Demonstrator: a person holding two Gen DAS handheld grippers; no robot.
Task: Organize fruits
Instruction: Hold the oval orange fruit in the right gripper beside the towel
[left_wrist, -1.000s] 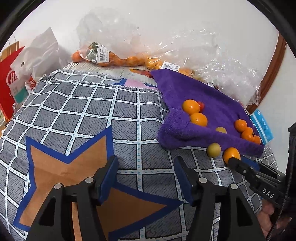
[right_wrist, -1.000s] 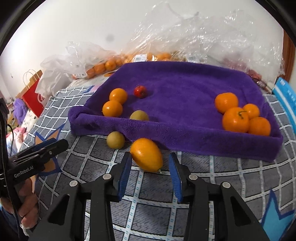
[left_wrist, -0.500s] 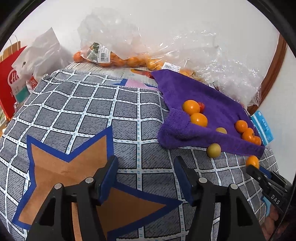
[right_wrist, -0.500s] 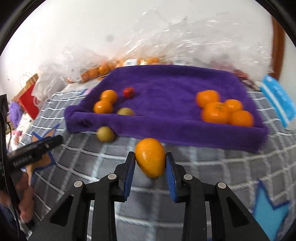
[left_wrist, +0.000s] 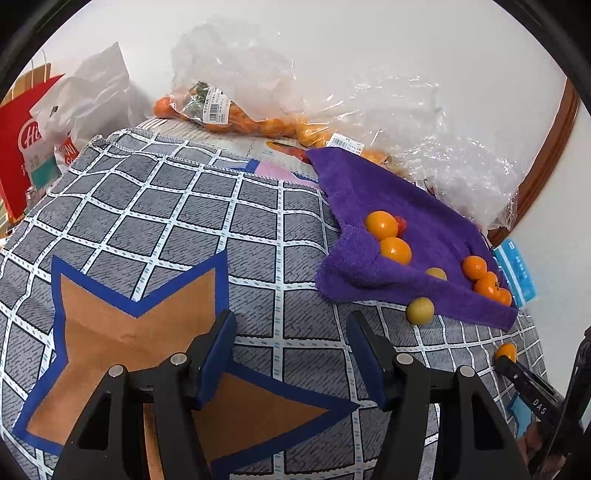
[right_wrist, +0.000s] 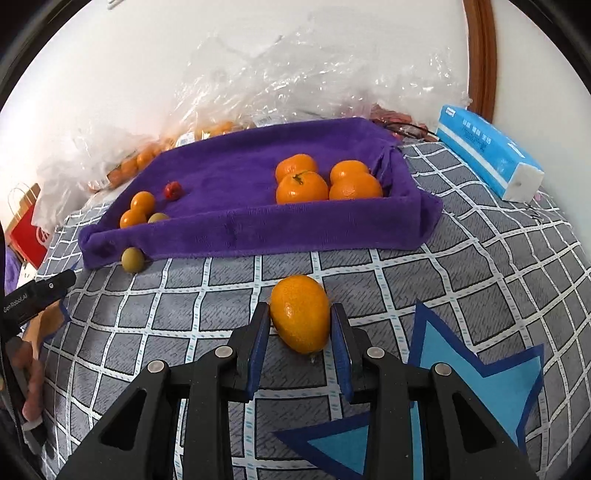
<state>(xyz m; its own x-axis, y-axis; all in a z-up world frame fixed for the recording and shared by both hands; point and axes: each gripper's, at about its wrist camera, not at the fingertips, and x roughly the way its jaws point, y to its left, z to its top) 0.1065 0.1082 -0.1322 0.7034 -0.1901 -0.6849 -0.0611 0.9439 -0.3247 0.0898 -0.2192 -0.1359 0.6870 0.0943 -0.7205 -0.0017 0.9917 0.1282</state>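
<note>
Right wrist view: the right gripper (right_wrist: 300, 332) has its blue-padded jaws clamped on an oval orange fruit (right_wrist: 300, 318), which sits between them above the grey checked cloth with blue star shapes (right_wrist: 480, 280). At about twelve o'clock from the gripper lies a purple towel shaped into a shallow tray (right_wrist: 258, 229); inside it, four round orange tangerines (right_wrist: 325, 181) cluster at one o'clock, while two smaller orange fruits (right_wrist: 136, 210), a yellow-green round fruit (right_wrist: 158, 218) and a small red fruit (right_wrist: 172, 189) sit at ten o'clock. Another yellow-green round fruit (right_wrist: 133, 259) rests on the cloth, touching the towel's near edge. A blue and white tissue pack (right_wrist: 487, 155) lies at two o'clock. In the left wrist view, the left gripper (left_wrist: 291, 354) stands partly open with nothing between its jaws, over the cloth's brown star; crumpled clear plastic bags holding orange fruit (left_wrist: 258, 118) lie at twelve o'clock along the wall.
</note>
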